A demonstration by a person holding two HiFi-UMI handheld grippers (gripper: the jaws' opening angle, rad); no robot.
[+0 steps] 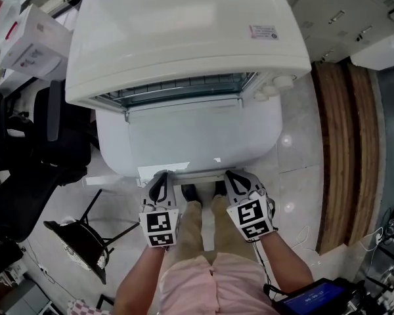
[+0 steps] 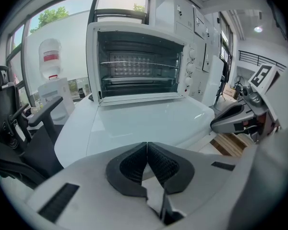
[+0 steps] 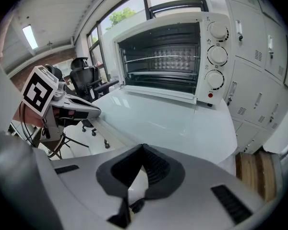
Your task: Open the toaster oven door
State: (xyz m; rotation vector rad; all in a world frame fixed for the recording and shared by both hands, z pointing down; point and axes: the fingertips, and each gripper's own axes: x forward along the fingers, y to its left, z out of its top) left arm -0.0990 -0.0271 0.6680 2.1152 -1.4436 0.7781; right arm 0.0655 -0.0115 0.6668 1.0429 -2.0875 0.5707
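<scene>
Big windows and white lockers ring a round white table, with a black office chair to its left and a water cooler further back.

On the far half of the table stands the toaster oven. It is a white box whose long side runs left to right across the person, with its open mouth facing them. Its door is swung down on the bottom hinge and lies about level. The clear glass pane reaches out over the table toward the person, so the tabletop shows through it. Inside the dark cavity a wire rack spans the width. Three white knobs sit in a column on the right of the front, with a small red light under them.

Both tools hang at the near edge of the table, in front of the door's outer edge and not touching it. The left gripper has its ribbed black pads pressed tip to tip with nothing between them. The right gripper is likewise closed and empty.

Below them are the person's beige trousers.
</scene>
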